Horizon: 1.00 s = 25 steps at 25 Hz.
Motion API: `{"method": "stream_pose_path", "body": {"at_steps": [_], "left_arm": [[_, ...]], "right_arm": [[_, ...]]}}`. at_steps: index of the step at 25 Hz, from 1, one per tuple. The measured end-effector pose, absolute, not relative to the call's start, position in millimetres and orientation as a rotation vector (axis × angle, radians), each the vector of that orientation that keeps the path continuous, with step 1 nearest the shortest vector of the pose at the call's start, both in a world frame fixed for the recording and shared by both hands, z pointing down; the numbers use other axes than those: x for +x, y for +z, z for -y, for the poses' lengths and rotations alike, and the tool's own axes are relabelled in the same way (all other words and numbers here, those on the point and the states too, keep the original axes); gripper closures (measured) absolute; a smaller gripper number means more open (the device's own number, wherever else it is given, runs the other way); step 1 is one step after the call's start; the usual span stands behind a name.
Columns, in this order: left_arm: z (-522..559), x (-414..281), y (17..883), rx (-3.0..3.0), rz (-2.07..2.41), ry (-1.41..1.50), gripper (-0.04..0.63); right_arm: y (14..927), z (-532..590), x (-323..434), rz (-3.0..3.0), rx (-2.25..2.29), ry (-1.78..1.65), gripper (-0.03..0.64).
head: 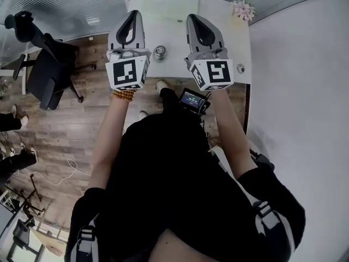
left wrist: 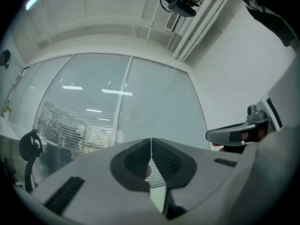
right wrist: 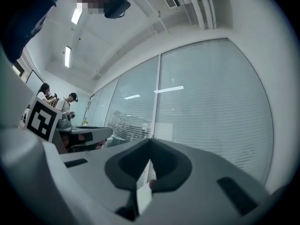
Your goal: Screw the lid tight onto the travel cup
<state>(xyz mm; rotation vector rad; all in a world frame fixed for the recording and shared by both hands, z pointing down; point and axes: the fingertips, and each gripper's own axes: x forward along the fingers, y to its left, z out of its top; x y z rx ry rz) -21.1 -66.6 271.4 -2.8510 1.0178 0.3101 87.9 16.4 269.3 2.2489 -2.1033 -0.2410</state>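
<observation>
Left claw [head: 132,16] is pressed together with nothing in it, held up high and pointing outward. The travel cup [head: 160,51] stands on the white counter [head: 163,10], down between the two claws; can't tell what's inside. Right claw [head: 193,21] same deal: pinched closed, empty, roughly level.

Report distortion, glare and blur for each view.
Head view: fisheye bows the edges of the white table; light is even. Left gripper view: bright streaks glare on the glass wall; corners vignette black. Right gripper view: the right gripper looks soft up close.
</observation>
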Motion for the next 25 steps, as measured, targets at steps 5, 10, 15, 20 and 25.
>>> {"method": "stream_pose_path", "body": {"at_steps": [5, 10, 15, 20, 25], "left_arm": [[43, -39, 264, -2.823, -0.975, 0.338, 0.581], [28, -54, 268, -2.809, -0.963, 0.341, 0.581], [15, -67, 275, -2.823, -0.971, 0.354, 0.581], [2, -78, 291, -2.82, -0.954, 0.286, 0.581], [-12, -96, 295, -2.824, -0.966, 0.274, 0.581]], "right_arm": [[277, -34, 72, 1.992, 2.243, -0.299, 0.617], [291, -42, 57, 1.975, 2.222, -0.263, 0.617], [297, -52, 48, 1.937, 2.177, -0.277, 0.617], [308, -65, 50, 1.938, 2.214, -0.208, 0.617], [317, -81, 36, 1.941, 2.194, -0.18, 0.617]]}}
